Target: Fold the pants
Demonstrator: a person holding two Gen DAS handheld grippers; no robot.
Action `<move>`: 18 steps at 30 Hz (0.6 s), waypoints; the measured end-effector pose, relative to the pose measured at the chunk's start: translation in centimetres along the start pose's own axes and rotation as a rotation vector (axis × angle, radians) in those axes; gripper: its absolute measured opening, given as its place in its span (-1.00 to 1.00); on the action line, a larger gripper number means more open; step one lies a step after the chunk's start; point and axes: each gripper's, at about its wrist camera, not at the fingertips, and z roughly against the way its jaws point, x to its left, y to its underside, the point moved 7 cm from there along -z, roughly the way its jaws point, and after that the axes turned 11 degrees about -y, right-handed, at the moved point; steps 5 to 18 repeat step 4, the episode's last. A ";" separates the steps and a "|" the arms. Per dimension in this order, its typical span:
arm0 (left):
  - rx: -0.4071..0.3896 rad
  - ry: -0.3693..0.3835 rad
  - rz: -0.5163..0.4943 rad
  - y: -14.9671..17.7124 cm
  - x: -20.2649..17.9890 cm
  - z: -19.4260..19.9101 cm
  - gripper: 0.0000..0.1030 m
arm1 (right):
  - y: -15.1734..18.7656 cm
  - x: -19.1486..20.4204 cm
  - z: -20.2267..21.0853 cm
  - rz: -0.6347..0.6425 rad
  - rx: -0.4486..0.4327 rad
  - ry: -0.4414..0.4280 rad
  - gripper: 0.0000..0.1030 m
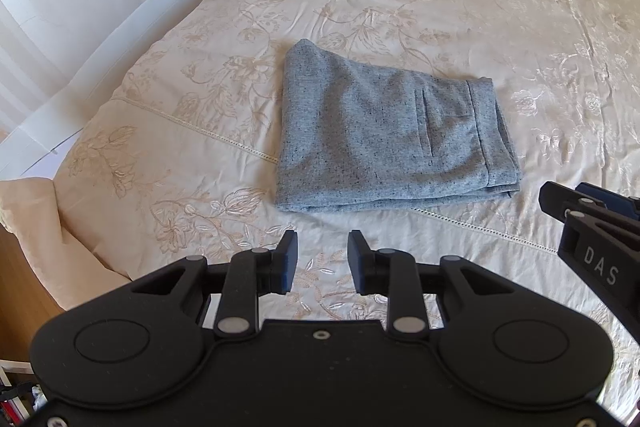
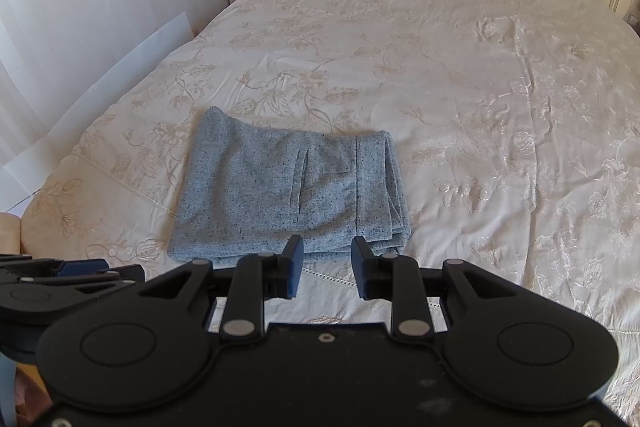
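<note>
The pants (image 1: 384,131) lie on the bed (image 1: 460,7), near its foot edge, already stacked into a compact grey rectangle with the waistband (image 2: 376,183) and its layered edges on the right and a back pocket (image 2: 320,187) facing up. To judge by the speckled, woolly weave, you are dealing with soft, fairly thick cloth: light to lift, limp, not slippery and not fragile, but several loose layers will slide apart if you pinch only the top one. If you take hold again, go for the near folded edge or the stacked corner by the waistband, and catch every layer between the pads.

Your left claw (image 1: 322,263) hangs just short of the near edge of the pants, its jaws parted by a moderate gap, with nothing between them and touching nothing; only bedspread shows through the gap. Your right claw (image 2: 327,269) sits closer, its tips seeming to reach about the near edge of the fold by the waistband, jaws likewise partly spread and empty. Whether its tips brush the cloth cannot be told. The folding looks essentially done.
</note>
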 end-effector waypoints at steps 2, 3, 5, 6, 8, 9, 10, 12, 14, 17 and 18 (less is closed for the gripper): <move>-0.004 -0.002 -0.002 0.0 -0.1 0.0 -0.26 | 0.0 0.0 -0.1 -0.002 0.000 0.001 -0.44; -0.005 -0.001 -0.003 0.0 -0.1 0.0 -0.26 | 0.0 0.0 -0.1 -0.001 0.001 0.001 -0.44; -0.005 -0.002 -0.004 0.0 -0.1 0.1 -0.26 | 0.0 0.0 -0.1 -0.001 0.002 0.001 -0.44; -0.005 -0.002 -0.004 0.0 -0.1 0.1 -0.26 | 0.0 0.0 -0.1 -0.001 0.002 0.001 -0.44; -0.005 -0.002 -0.004 0.0 -0.1 0.1 -0.26 | 0.0 0.0 -0.1 -0.001 0.002 0.001 -0.44; -0.005 -0.002 -0.004 0.0 -0.1 0.1 -0.26 | 0.0 0.0 -0.1 -0.001 0.002 0.001 -0.44; -0.005 -0.002 -0.004 0.0 -0.1 0.1 -0.26 | 0.0 0.0 -0.1 -0.001 0.002 0.001 -0.44; -0.005 -0.002 -0.004 0.0 -0.1 0.1 -0.26 | 0.0 0.0 -0.1 -0.001 0.002 0.001 -0.44; -0.005 -0.002 -0.004 0.0 -0.1 0.1 -0.26 | 0.0 0.0 -0.1 -0.001 0.002 0.001 -0.44; -0.005 -0.002 -0.004 0.0 -0.1 0.1 -0.26 | 0.0 0.0 -0.1 -0.001 0.002 0.001 -0.44; -0.005 -0.002 -0.004 0.0 -0.1 0.1 -0.26 | 0.0 0.0 -0.1 -0.001 0.002 0.001 -0.44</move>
